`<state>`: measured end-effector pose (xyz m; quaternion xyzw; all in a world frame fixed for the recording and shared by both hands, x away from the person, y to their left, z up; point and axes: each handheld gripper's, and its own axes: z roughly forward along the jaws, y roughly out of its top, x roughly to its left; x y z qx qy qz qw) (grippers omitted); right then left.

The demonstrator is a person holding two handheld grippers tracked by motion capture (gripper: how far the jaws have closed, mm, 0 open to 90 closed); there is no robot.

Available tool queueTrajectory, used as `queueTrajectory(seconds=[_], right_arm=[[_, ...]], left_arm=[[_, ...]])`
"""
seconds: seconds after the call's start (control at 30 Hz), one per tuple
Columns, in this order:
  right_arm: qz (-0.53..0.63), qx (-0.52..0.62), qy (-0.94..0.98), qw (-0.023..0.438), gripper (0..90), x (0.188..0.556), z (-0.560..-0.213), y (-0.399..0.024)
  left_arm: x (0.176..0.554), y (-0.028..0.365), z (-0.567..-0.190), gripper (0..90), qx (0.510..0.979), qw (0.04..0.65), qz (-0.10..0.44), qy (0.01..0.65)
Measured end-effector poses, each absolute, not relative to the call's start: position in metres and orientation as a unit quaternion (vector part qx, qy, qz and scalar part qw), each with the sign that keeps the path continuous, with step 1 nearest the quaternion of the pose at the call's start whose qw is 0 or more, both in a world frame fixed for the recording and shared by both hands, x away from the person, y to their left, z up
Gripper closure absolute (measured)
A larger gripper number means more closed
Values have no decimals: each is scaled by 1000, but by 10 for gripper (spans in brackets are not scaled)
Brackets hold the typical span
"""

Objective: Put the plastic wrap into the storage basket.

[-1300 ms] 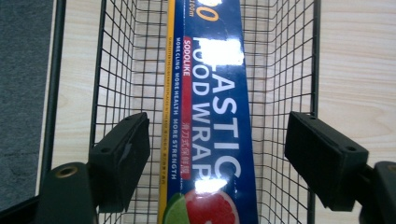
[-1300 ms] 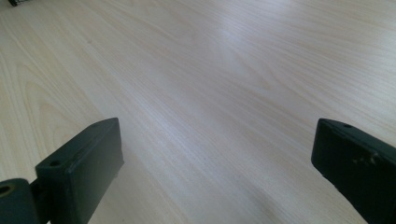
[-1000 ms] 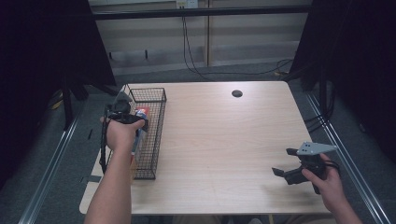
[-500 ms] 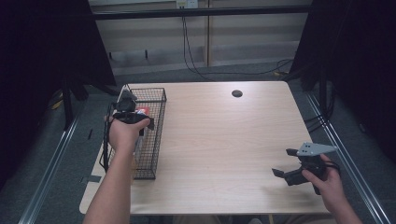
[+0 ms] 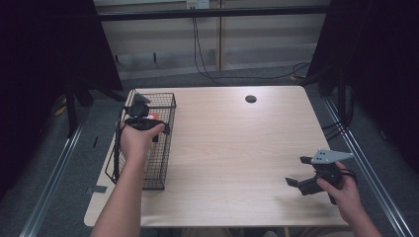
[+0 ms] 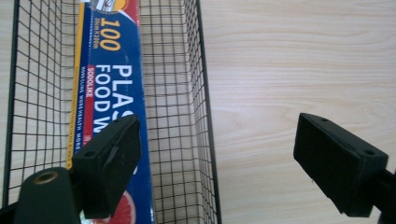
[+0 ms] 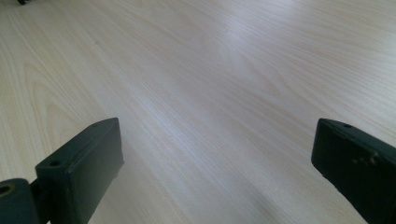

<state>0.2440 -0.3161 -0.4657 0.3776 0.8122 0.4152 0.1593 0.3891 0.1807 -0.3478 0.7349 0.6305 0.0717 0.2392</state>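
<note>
- Jaws of my left gripper (image 6: 217,163) have just been opening and now stand wide with nothing between them; one pad (image 6: 109,165) hangs over the long blue cardboard box of plastic food wrap (image 6: 109,88).
- Box lies flat along the floor of the black wire mesh basket (image 5: 163,148), released, so I judge the placing done.
- Compared with a second ago, my left hand (image 5: 136,140) sits farther up the basket, backing off.
- Right gripper (image 5: 299,170) rests open and empty over the pale wooden table (image 5: 237,143), well apart.
</note>
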Motion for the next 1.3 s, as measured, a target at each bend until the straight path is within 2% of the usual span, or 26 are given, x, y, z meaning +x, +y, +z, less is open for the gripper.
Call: queueTrajectory(seconds=[1.3], right_arm=[[415, 372, 815, 158, 19, 245, -465, -314]], left_arm=[[379, 107, -348, 144, 785, 289, 42, 547]])
